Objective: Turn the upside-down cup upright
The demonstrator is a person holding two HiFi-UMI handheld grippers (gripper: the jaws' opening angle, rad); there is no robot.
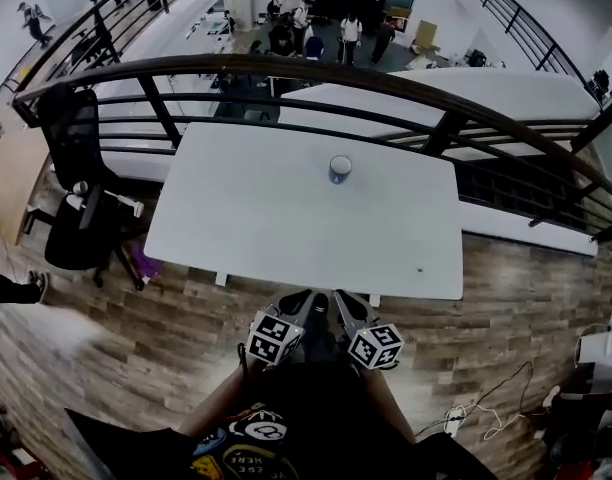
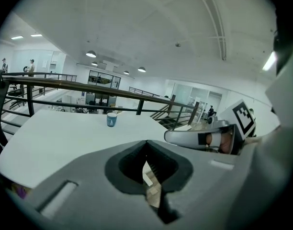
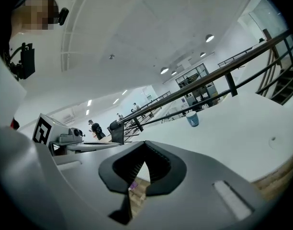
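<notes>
A small blue cup (image 1: 340, 169) with a pale top stands alone near the far edge of the white table (image 1: 246, 218). It also shows far off as the cup (image 2: 111, 120) in the left gripper view and as the cup (image 3: 192, 120) in the right gripper view; which way up it is I cannot tell. My left gripper (image 1: 308, 300) and right gripper (image 1: 346, 303) hang side by side just off the table's near edge, well short of the cup. The left gripper (image 2: 146, 143) is shut with nothing in it. The right gripper (image 3: 145, 143) is also shut and holds nothing.
A black curved railing (image 1: 386, 78) runs right behind the table's far edge. A black office chair (image 1: 76, 208) stands at the left of the table. Wooden floor (image 1: 526, 298) surrounds it, with cables (image 1: 486, 418) at the lower right. A small dark speck (image 1: 419, 269) lies on the table's right.
</notes>
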